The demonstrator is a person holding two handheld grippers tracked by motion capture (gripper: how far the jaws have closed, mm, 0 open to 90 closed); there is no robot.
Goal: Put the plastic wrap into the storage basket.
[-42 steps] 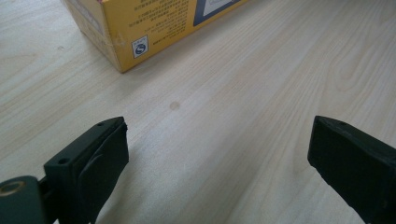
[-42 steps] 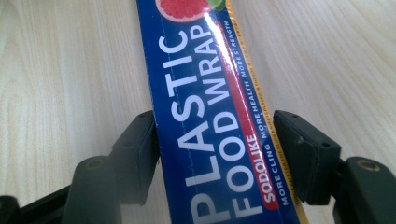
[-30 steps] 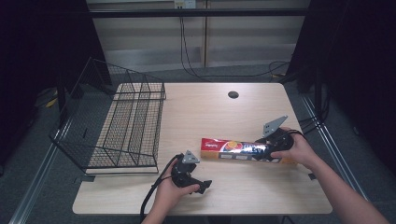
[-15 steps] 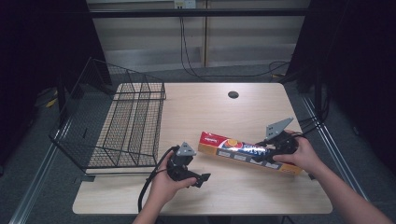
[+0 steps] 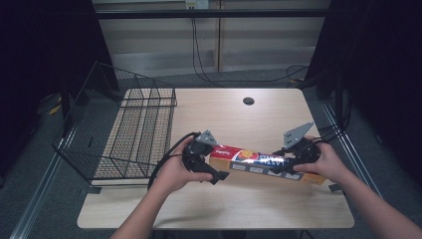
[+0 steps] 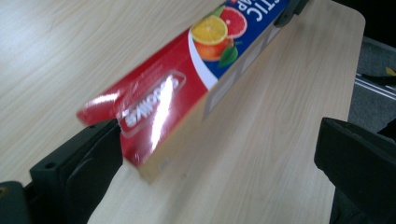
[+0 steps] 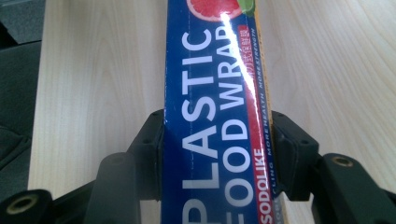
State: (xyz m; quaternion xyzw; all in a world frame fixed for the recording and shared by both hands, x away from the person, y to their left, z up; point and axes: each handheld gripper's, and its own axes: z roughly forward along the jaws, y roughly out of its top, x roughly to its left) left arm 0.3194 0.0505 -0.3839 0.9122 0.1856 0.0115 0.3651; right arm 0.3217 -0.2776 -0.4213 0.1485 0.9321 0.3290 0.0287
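blue-red box (image 5: pixel 263 166) clamped by right gripper (image 5: pixel 293 158); left gripper (image 5: pixel 211 167) gaping, opening just now.

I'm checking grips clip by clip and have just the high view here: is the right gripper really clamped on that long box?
Observer: Yes. In the right gripper view the right gripper has both jaws pressed flat against the sides of the plastic food wrap box.
Operator: And the left gripper, does it hold the red end?
Observer: No. In the left gripper view the left gripper stands wide open, its jaws having just been opening; the box's red end lies between them by one jaw, the other well clear.
Operator: What is printed on that end?
Observer: A white brand logo on red, then an orange and a grapefruit slice where the blue starts.
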